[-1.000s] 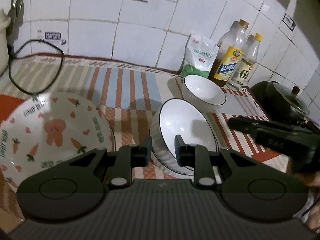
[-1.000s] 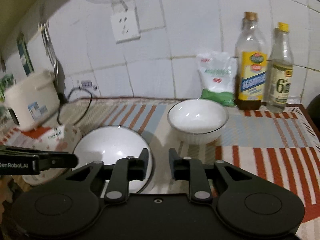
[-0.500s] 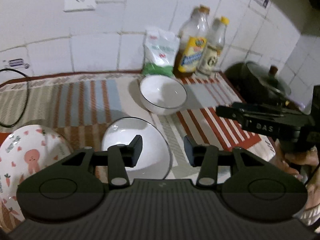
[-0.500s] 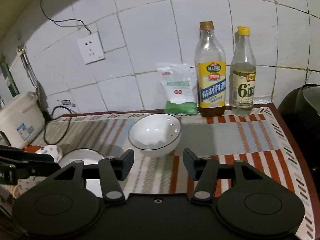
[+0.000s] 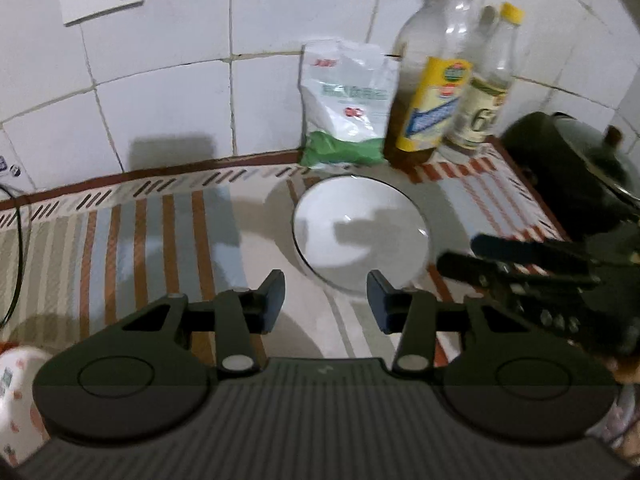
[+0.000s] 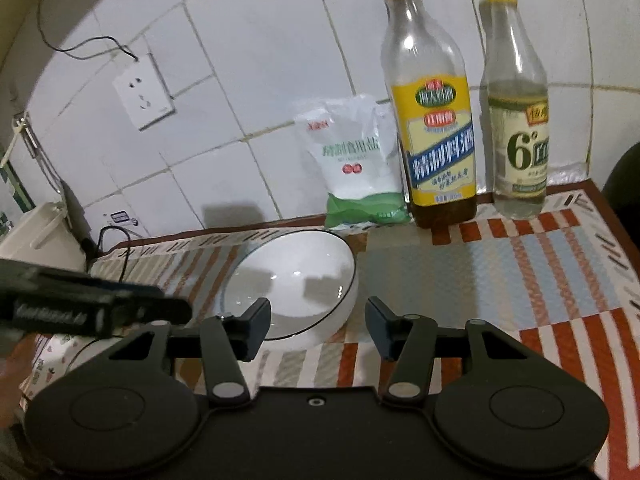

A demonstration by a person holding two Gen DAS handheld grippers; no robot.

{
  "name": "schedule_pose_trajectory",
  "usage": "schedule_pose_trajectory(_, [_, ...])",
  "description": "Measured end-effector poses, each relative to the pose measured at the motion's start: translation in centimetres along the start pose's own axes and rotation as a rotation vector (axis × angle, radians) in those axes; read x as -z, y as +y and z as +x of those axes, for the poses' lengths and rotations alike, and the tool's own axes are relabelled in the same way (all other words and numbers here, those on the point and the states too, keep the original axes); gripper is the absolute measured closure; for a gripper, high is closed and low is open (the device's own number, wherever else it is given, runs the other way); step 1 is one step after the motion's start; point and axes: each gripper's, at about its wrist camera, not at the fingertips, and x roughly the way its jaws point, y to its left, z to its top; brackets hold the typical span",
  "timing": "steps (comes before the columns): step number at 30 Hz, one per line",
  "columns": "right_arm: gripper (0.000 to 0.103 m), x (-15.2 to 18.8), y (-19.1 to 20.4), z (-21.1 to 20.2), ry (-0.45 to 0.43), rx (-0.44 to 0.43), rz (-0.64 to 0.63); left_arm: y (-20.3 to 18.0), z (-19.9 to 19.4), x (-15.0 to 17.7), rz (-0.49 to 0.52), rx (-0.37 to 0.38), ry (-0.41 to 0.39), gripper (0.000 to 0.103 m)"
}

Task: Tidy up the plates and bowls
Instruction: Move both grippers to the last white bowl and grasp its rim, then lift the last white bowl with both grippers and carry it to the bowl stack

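Observation:
A small white bowl (image 5: 360,228) with a dark rim sits on the striped mat, also in the right wrist view (image 6: 296,280). My left gripper (image 5: 326,300) is open and empty, just short of the bowl's near rim. My right gripper (image 6: 316,326) is open and empty, at the bowl's near right edge; it shows from the side in the left wrist view (image 5: 456,252). A patterned bowl (image 5: 16,392) peeks in at the lower left. A second white bowl (image 6: 86,354) is mostly hidden behind my right gripper's left finger.
A salt bag (image 6: 356,168), an oil bottle (image 6: 432,120) and a vinegar bottle (image 6: 518,120) stand against the tiled wall behind the bowl. A dark pot (image 5: 576,168) is at the right. A rice cooker (image 6: 36,240) and black cable (image 6: 120,256) are at the left.
Both grippers have opened wide and moved right and forward toward the small white bowl. The larger white bowl and the patterned bowl have slid out of the left view.

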Motion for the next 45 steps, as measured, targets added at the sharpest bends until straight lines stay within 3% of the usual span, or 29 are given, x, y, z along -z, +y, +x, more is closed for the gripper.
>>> schedule_pose_trajectory(2, [0.044,-0.1,-0.5,1.0,0.007,-0.002,0.006,0.3,1.4,-0.6,0.010,-0.043,0.006,0.061])
schedule_pose_trajectory(9, [0.053,-0.4,-1.9,3.7,0.035,-0.019,0.039,1.3,5.0,-1.8,-0.003,-0.074,0.052,0.070])
schedule_pose_trajectory(12, [0.070,-0.5,-2.4,4.8,0.046,-0.054,0.056,1.3,6.0,-2.1,-0.008,-0.058,0.081,0.076])
schedule_pose_trajectory(13, [0.071,-0.5,-2.6,5.1,0.045,-0.051,0.060,1.2,6.5,-2.2,-0.014,-0.055,0.096,0.078])
schedule_pose_trajectory(16, [0.072,-0.4,-3.0,5.8,0.045,-0.061,0.077,1.5,7.3,-2.2,-0.032,-0.040,0.141,0.086])
schedule_pose_trajectory(22, [0.072,-0.2,-3.3,7.1,0.069,-0.070,0.120,0.4,7.2,-1.5,0.048,-0.074,0.092,0.091])
schedule_pose_trajectory(24, [0.073,0.2,-3.3,8.4,0.133,-0.074,0.125,-0.1,6.8,-1.2,0.086,-0.088,0.066,0.092])
schedule_pose_trajectory(25, [0.080,0.6,-3.2,8.3,0.104,-0.058,0.133,-0.3,6.6,-1.1,0.100,-0.094,0.054,0.092])
schedule_pose_trajectory(28, [0.082,1.3,-3.0,7.5,0.072,-0.046,0.166,-0.7,5.8,-0.7,0.109,-0.106,0.040,0.094])
schedule_pose_trajectory(38, [0.082,1.7,-1.3,1.9,0.085,-0.068,0.257,-1.8,0.0,0.6,0.097,-0.031,-0.027,0.095])
schedule_pose_trajectory(45, [0.082,1.8,3.3,-2.9,0.079,-0.062,0.190,-1.7,-6.2,2.5,0.113,-0.006,-0.064,0.095])
